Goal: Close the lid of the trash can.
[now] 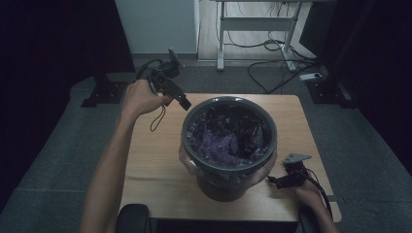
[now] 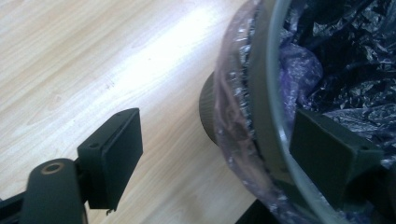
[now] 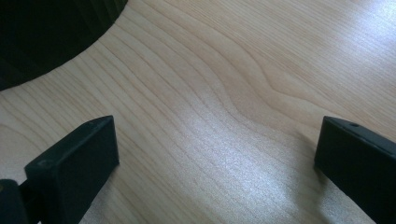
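Right now my left gripper (image 1: 185,103) is the one that matters — it hangs at the far-left edge of the bin (image 1: 228,145), jaws spread wide, and in the left gripper view one jaw sits outside the wall over the tabletop (image 2: 93,70) while the other is over the inside, so the grey rim (image 2: 268,93) runs up between them. The bin stands upright in the middle of the tabletop, and the purple bag (image 2: 233,107) lines it, its edge folded over the rim and hanging down the outer wall in wrinkled clear-purple film. That film lies just to the inner side of my outer jaw, close but not pinched yet as far as I can tell.

My right gripper (image 1: 273,181) rests low on the tabletop at the bin's near-right side, beside its base. Its jaws are apart too, with nothing between them but bare wood in the right gripper view; the dark curve of the bin's foot (image 3: 51,37) shows at that view's upper left.

So the move turns on the rim passing through the left jaws: the rim line runs roughly along the direction I am pointing, and closing would catch wall and bag edge together. I judge the left is placed to take the bag's folded edge — the right is lower and would have to rise to reach its side of the rim.
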Demonstrator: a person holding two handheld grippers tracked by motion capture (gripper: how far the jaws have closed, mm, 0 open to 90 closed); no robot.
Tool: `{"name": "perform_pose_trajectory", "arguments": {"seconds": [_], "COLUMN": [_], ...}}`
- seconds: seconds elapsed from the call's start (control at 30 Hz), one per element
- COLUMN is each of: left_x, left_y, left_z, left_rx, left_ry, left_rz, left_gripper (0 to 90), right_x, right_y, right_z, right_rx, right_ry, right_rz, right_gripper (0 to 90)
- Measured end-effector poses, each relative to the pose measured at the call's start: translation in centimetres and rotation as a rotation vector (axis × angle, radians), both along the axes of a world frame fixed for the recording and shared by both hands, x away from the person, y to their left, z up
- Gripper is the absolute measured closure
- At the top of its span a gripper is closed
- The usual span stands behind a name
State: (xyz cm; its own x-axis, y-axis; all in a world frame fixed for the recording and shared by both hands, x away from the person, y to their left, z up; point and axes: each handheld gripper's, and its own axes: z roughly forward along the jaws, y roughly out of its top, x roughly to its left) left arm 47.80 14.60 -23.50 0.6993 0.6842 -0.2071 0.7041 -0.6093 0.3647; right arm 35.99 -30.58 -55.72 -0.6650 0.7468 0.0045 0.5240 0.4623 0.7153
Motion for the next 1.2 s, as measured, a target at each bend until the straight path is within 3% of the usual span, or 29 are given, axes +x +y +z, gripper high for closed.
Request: {"name": "perform_pose_trajectory", "arguments": {"seconds": [0.33,0.67,0.97,1.2], "left_x": [-0.4,-0.7,-1.3,-1.7], "left_y": [3.0,4.6,5.8,6.6], "left_z": [-1.2,-3.1,-5.7,-8.4], "left_rx": [-0.042,-0.022,-0.029,-0.045], "left_ry": [-0.09,-0.156,-0.214,-0.222], "left_rz": [-0.006,-0.009,-0.009,-0.002], "left_gripper": [8.0,8.9,8.1,6.2], "right_x": [0.0,0.0,0.0,0.0], "right_y": [0.0,0.0,0.0,0.0], "right_z": [0.0,0.0,0.0,0.0], "right_rx": [0.0,0.0,0.0,-0.001], "right_ry": [0.0,0.0,0.0,-0.001], "right_rz": [0.0,0.0,0.0,0.001], "right_gripper": [0.0,0.0,0.0,0.0]}}
